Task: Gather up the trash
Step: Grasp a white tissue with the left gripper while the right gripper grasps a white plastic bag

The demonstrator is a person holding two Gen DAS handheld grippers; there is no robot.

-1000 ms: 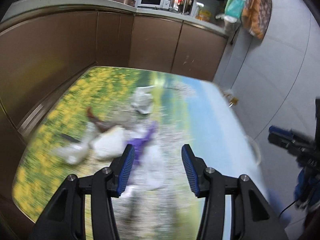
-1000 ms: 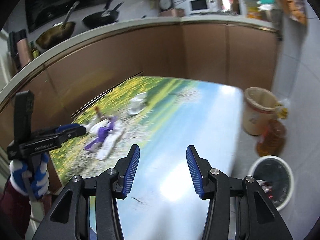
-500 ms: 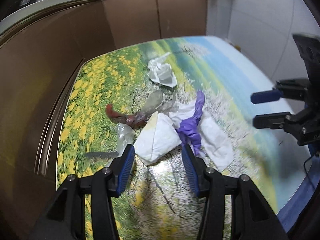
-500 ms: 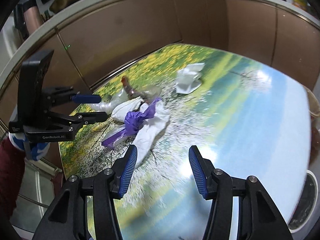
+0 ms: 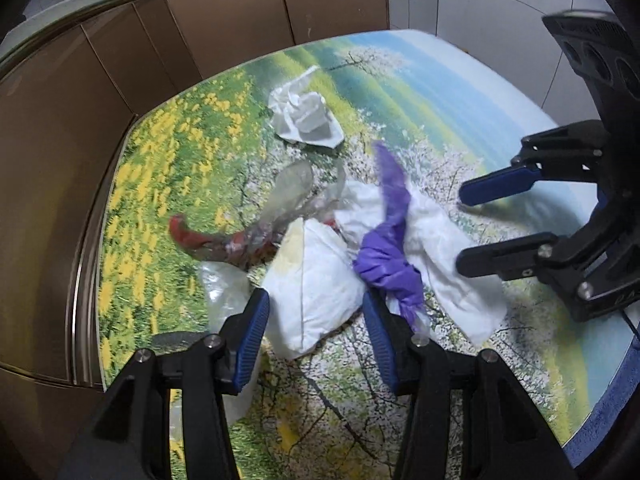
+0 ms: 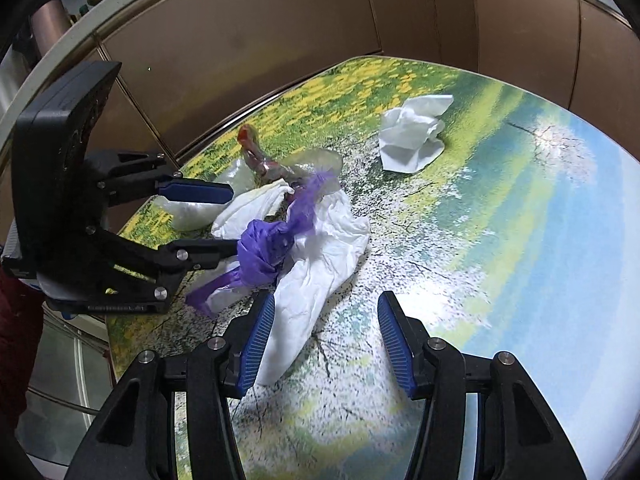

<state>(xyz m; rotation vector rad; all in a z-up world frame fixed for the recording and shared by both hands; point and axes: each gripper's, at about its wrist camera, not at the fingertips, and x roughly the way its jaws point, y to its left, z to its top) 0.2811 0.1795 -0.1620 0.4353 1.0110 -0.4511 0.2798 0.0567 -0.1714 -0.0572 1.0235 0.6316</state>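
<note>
We take the purple bag [image 5: 390, 256] as our landmark: it lies twisted and knotted in the middle of the trash pile on the flower-print table [image 5: 460, 92]. Under it and to either side spread 2 crumpled white tissues, one [image 5: 320, 288] toward the left gripper [image 5: 316, 344] and a longer one [image 6: 320, 276] trailing toward the right gripper [image 6: 326, 344]. Beyond the purple bag, toward the cabinets, sit a clear plastic wrapper [image 5: 292, 192] and a red-tinted wrapper [image 5: 216, 244]; a clear bag [image 5: 224, 292] lies beside those. Well past the purple bag, apart from the pile, rests 1 more balled white tissue [image 5: 304, 118].

Both grippers hang over the pile with jaws about half open and nothing pinched. The white tissue sits between the left fingers without being pressed. The right jaws have just been opening, and only the tail of the long tissue reaches near its left finger.

We judge everything here as very light, soft and crushable, with nothing fragile. The plastic film looks slippery and may slide out of a shallow pinch, while tissue could tear or shed if we take only a corner. We would grab each piece at its thickest bunch: the purple bag at its knot, the tissues at their folded middles. Because the pieces overlap, lifting 1 may drag its neighbours.
</note>
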